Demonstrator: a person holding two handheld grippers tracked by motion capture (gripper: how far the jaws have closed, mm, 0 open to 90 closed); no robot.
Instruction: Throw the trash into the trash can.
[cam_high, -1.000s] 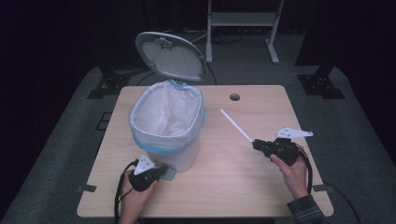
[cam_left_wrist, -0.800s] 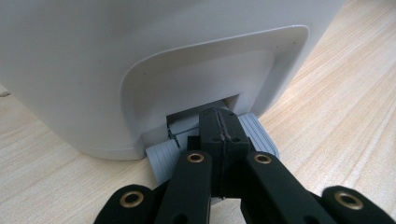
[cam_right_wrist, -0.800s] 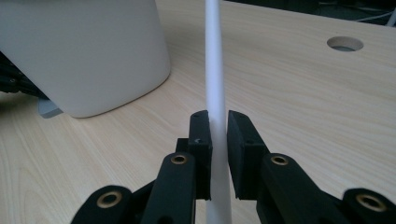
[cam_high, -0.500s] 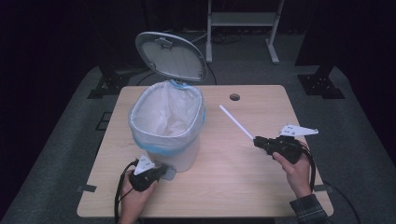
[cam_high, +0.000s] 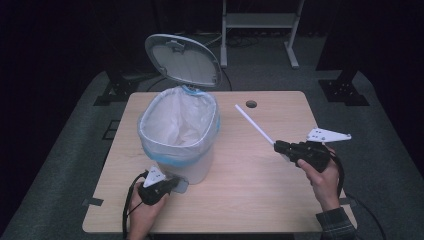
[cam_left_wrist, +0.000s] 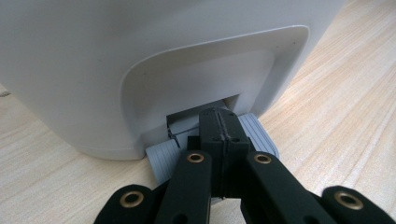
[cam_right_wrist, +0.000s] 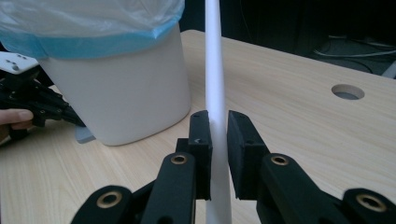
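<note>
White plastic, a long straw (cam_high: 254, 125) was held clamped in the right gripper (cam_high: 278, 146) above the table (cam_high: 260, 190), right of the bin (cam_high: 177, 145); the left gripper (cam_left_wrist: 219, 135), jaws clenched empty, was pressed on the grey pedal (cam_left_wrist: 254, 133). A slip there could have dropped the lid (cam_high: 182, 60).

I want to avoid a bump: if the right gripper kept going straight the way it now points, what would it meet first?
Probably nothing close: the right gripper, shut on the thin white plastic stick, aims past the white lined bin toward the table's round hole. Depth is uncertain.
</note>
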